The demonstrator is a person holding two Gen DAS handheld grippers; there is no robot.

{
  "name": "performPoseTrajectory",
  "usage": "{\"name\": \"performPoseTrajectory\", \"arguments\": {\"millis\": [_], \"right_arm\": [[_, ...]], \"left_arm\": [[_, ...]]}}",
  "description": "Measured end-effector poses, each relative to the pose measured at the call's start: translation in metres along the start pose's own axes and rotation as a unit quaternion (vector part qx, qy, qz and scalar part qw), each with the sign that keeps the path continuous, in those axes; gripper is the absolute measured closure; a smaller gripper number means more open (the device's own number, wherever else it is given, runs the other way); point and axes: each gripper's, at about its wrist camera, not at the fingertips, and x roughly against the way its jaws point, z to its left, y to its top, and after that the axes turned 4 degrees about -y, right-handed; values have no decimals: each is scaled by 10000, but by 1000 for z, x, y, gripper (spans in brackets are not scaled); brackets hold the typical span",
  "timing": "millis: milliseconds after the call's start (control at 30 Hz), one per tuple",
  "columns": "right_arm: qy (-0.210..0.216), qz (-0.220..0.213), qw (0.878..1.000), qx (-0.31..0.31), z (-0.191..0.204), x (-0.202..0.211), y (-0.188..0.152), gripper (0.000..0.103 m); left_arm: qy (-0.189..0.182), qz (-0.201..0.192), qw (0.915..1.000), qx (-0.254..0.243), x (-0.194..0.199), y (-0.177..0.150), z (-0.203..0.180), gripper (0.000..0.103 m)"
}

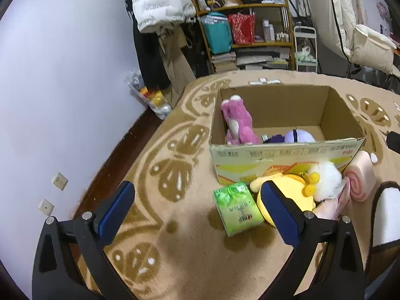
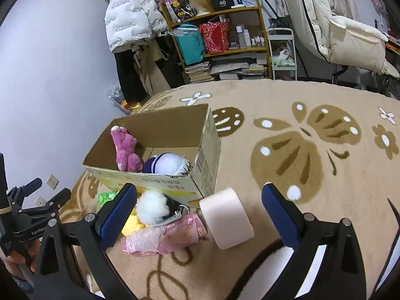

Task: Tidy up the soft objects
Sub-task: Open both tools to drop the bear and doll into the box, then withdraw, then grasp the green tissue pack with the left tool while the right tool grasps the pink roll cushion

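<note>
An open cardboard box stands on the beige blanket, holding a pink plush bear and a purple-white plush. In front of the box lie a green tissue pack, a yellow plush, a white fluffy toy, a pink plastic-wrapped item and a pink swirl roll. My left gripper is open and empty, left of the tissue pack. My right gripper is open above the pile, the roll between its fingers.
A shelf with bags, books and bottles stands behind, beside hanging coats. White bedding hangs at the right. The wall and dark floor edge lie left. The left gripper shows in the right wrist view.
</note>
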Motion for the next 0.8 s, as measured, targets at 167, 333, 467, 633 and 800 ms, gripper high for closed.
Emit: {"name": "performPoseTrajectory", "arguments": {"millis": [167, 333, 467, 633, 800], "right_arm": [[-44, 120, 9999, -57, -3, -8, -4, 0], [-83, 354, 9993, -129, -5, -21, -6, 0], [-107, 487, 9986, -196, -6, -30, -8, 0], [-192, 764, 9965, -296, -10, -43, -10, 0], [-200, 966, 9941, -446, -14, -57, -13, 0]], "left_arm": [[-9, 209, 9998, 48, -13, -3, 2, 3], [66, 307, 9995, 69, -23, -5, 2, 3], [33, 378, 9993, 27, -31, -4, 3, 3], [-20, 520, 9986, 38, -41, -4, 5, 3], [-105, 709, 9974, 81, -56, -5, 6, 3]]}}
